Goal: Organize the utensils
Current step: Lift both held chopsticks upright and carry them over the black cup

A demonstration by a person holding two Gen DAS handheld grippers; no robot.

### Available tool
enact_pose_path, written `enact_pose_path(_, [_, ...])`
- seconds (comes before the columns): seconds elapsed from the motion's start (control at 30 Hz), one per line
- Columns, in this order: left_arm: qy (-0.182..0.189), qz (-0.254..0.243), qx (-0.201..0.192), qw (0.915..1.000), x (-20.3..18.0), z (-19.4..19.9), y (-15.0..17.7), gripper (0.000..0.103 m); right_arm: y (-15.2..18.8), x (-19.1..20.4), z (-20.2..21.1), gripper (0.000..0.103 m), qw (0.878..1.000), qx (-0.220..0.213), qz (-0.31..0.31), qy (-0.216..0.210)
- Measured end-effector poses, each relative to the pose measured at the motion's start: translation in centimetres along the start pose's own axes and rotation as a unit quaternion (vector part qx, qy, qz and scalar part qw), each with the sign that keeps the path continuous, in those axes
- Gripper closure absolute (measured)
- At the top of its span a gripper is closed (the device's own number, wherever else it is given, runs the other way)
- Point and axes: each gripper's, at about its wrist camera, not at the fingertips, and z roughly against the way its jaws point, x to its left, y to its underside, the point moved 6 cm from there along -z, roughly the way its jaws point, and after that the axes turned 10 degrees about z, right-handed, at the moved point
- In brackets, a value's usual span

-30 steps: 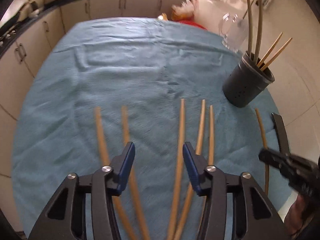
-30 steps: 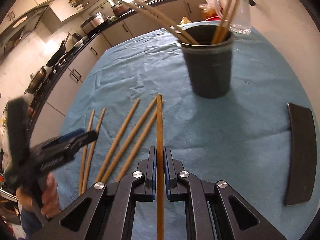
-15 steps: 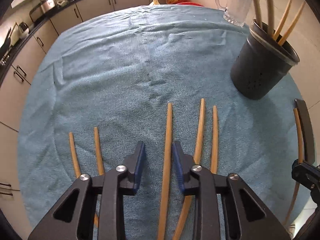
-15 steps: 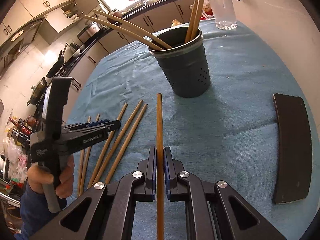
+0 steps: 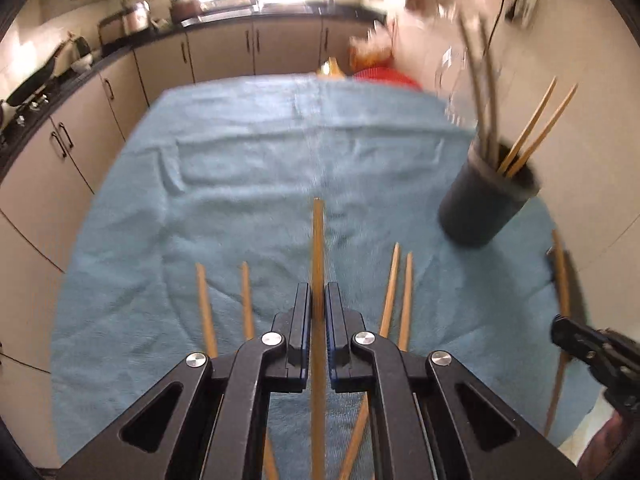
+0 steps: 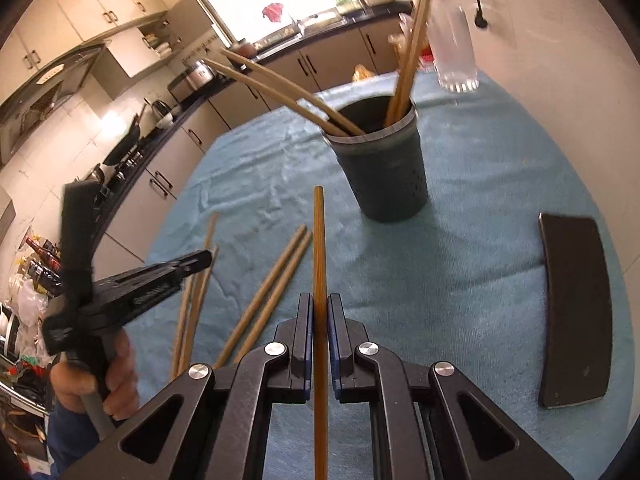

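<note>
My left gripper [image 5: 318, 300] has its jaws closing tight on a wooden chopstick [image 5: 318, 240], raised above the blue cloth [image 5: 240, 160]. Two pairs of loose chopsticks [image 5: 206, 312] [image 5: 394, 284] lie on the cloth on either side of it. My right gripper [image 6: 319, 312] is shut on a darker chopstick [image 6: 319, 232] that points toward the dark utensil holder [image 6: 384, 176]. The holder has several chopsticks standing in it. In the left wrist view the holder [image 5: 484, 208] stands at the right.
A black curved pad [image 6: 574, 312] lies at the cloth's right edge. A clear glass [image 6: 452, 52] stands behind the holder. Kitchen cabinets [image 5: 224, 56] run behind and to the left of the table. A person's hand [image 6: 112, 376] grips the left tool's handle.
The left jaws closed on the middle chopstick and lifted it off the cloth. The right gripper rose a little with its chopstick and drew nearer the holder.
</note>
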Motion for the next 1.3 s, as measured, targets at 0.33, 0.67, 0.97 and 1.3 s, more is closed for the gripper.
enact_pose_path(0.33, [0.023,0.032,-0.098,0.9944,1.8,8.0,-2.6,0.097,-1.3,2.5,2.9,0.096,0.997,-0.063,0.039,0.01])
enact_pose_path(0.67, [0.035,0.042,-0.12,0.9913,2.3,10.3,-2.5,0.097,-1.6,3.4,4.0,0.096,0.995,-0.084,0.05,0.012])
enact_pose_path(0.97, [0.045,0.033,-0.128,0.9902,1.5,11.6,-2.3,0.097,-3.1,3.2,5.8,0.096,0.988,-0.143,0.052,0.016])
enact_pose_path(1.3, [0.051,0.034,-0.13,0.9896,1.5,12.6,-2.3,0.097,-1.0,-0.2,-1.2,0.096,1.0,-0.008,0.002,0.009])
